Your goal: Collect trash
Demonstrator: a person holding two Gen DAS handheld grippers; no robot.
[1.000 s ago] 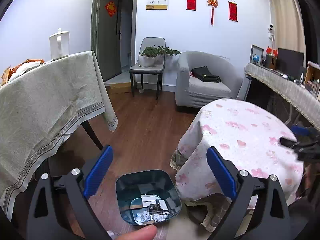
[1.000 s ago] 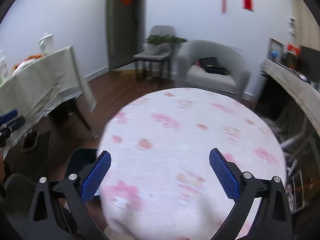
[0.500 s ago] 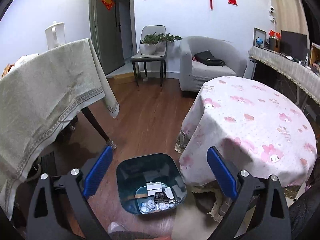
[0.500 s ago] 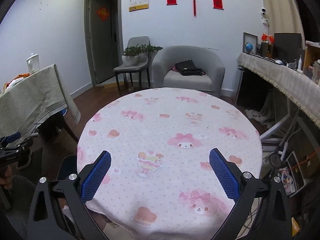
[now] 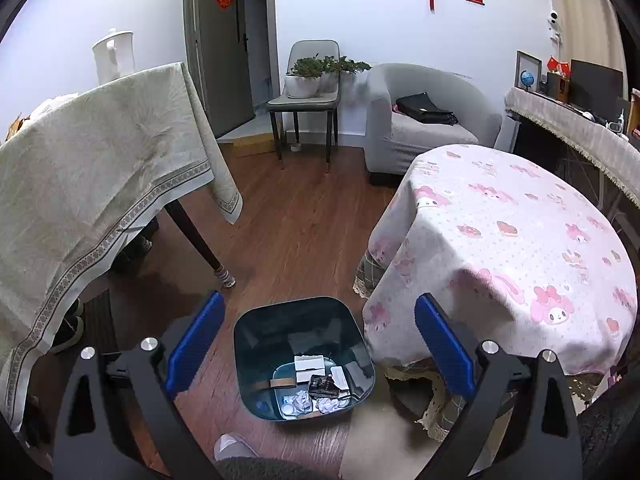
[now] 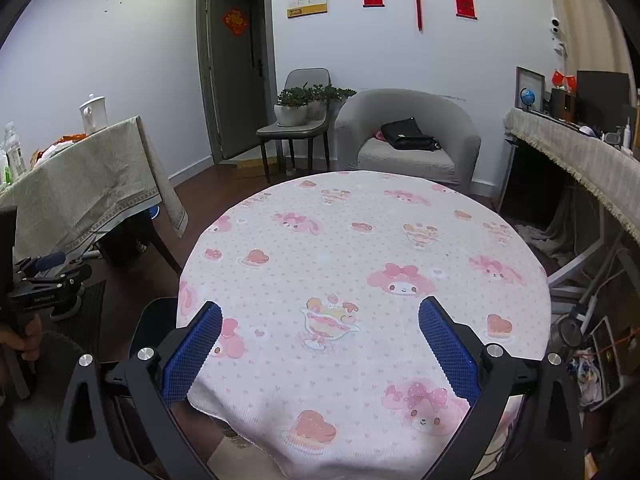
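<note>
A dark teal trash bin (image 5: 262,330) stands on the wood floor beside the round table (image 5: 520,224). Crumpled paper, cards and small wrappers (image 5: 316,386) lie at its bottom. My left gripper (image 5: 318,338) is open and empty, held high above the bin. My right gripper (image 6: 320,344) is open and empty above the near part of the round table's pink cartoon cloth (image 6: 360,248). The bin's edge (image 6: 154,320) shows at the table's left in the right wrist view. No loose trash shows on the table top.
A table with a beige cloth (image 5: 92,168) stands at the left, with a white kettle (image 5: 114,54) on it. A grey armchair (image 5: 424,120) with a black bag and a chair with plants (image 5: 308,88) stand at the back. A long desk (image 6: 580,160) runs along the right.
Both grippers have risen and pulled back. The left view now looks down on the bin from higher up. The right view has steadied over the table top. Both stay open.
</note>
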